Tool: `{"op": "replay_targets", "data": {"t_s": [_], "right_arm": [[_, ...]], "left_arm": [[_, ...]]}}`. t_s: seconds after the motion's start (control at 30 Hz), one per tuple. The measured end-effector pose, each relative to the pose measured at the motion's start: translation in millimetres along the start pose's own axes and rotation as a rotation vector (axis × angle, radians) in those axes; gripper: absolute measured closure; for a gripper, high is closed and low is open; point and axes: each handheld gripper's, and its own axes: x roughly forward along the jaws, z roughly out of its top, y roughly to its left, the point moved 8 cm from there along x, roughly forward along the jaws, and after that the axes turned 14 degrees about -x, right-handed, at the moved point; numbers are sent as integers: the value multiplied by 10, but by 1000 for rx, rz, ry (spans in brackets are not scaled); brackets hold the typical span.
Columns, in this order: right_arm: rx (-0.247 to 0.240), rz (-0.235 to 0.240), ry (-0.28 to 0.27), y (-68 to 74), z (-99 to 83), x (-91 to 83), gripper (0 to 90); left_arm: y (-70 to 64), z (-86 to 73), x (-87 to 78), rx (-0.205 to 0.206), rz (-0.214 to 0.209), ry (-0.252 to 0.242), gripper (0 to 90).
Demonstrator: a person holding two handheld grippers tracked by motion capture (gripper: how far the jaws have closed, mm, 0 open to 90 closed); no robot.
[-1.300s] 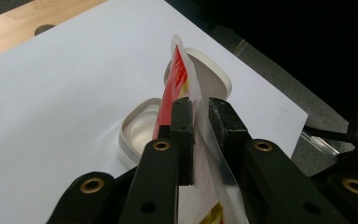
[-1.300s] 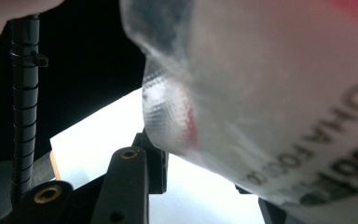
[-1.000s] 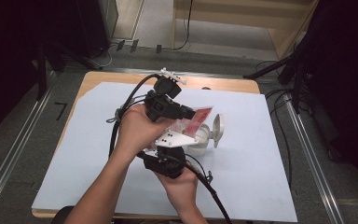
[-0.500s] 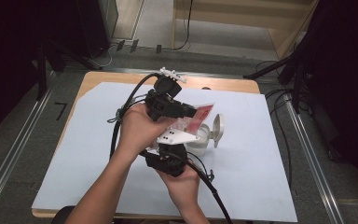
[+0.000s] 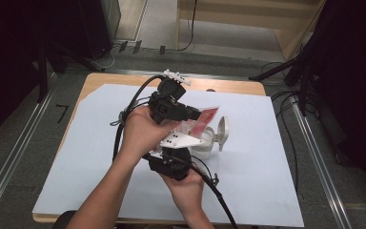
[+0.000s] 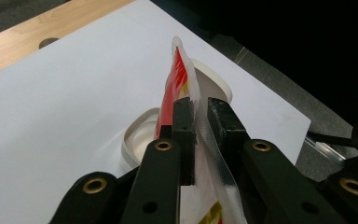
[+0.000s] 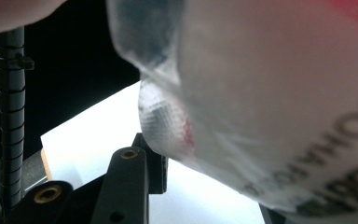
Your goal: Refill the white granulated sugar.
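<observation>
Left gripper (image 6: 197,128) pinches red-and-clear packet (image 6: 179,79) above white container (image 6: 142,135). Right gripper (image 5: 174,160) near packet's lower end; blurred close-up, grip state unclear, possibly holding.

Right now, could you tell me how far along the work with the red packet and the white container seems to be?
Done: the white container sits open on the white sheet, its lid tipped up. In hand: the left tool is shut on the red packet, held above the container; the packet also hangs close before the right tool, whose grip I cannot judge. Left: opening or emptying it, probably; nothing shows inside the container yet.
</observation>
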Motion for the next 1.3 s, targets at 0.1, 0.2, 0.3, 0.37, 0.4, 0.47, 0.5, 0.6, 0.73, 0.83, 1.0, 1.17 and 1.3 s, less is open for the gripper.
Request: {"op": "replay_targets", "data": {"t_s": [0.1,0.2,0.3,0.37,0.4,0.47,0.5,0.6,0.73,0.83,1.0,1.17,1.3], "right_arm": [[-6,1,-8,7,-10,8,641],[-5,6,-20,12,-17,16,638],[-10,15,-29,21,-32,25,638],[-22,14,-28,28,-47,36,638],[-25,14,-27,31,-56,43,637],[-25,19,-31,35,-70,53,631],[-26,21,-29,41,-81,60,630],[-35,21,-22,55,-108,72,623],[-36,31,-12,68,-148,84,606],[-33,36,-9,75,-172,97,597],[-34,44,-9,82,-204,114,583],[-36,47,-8,88,-223,126,575],[-30,54,-6,88,-241,132,569]], "left_arm": [[5,-9,-6,0,-3,7,822],[10,-20,-14,-6,-8,17,818],[25,-31,-29,-9,-11,25,820],[43,-40,-43,-8,-4,32,824],[48,-48,-50,-12,-7,36,824],[63,-65,-60,-17,-6,46,826],[71,-72,-68,-18,-5,49,826],[102,-96,-97,-20,-1,67,832],[141,-127,-123,-28,-3,84,838],[161,-144,-136,-35,-4,88,840],[196,-174,-155,-49,-2,92,841],[213,-199,-169,-56,-4,99,843],[231,-220,-181,-55,-7,106,844]]}}
